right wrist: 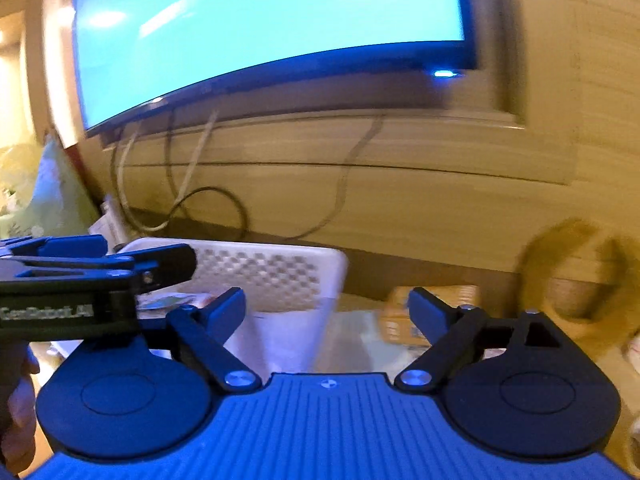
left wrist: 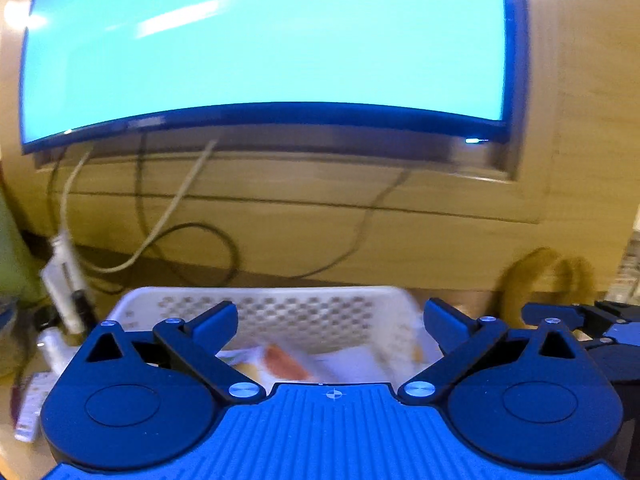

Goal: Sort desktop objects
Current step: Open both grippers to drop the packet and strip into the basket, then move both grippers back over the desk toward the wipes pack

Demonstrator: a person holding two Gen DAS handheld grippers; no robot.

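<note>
A white perforated basket (left wrist: 256,312) stands on the wooden desk below a monitor; blurred packets (left wrist: 280,360) lie inside it. My left gripper (left wrist: 326,320) is open and empty, held just in front of and above the basket. My right gripper (right wrist: 326,308) is open and empty, to the right of the basket (right wrist: 272,272), near its right corner. The left gripper (right wrist: 120,272) shows at the left in the right wrist view, over the basket. A blurred yellow-orange box (right wrist: 400,320) lies on the desk ahead of the right gripper.
A lit cyan monitor (left wrist: 264,40) fills the top, with cables (left wrist: 168,216) hanging to the desk. A tan ring-shaped object (right wrist: 576,272) stands at the right. White plugs and small items (left wrist: 60,280) lie left of the basket. A greenish bag (right wrist: 48,192) is at far left.
</note>
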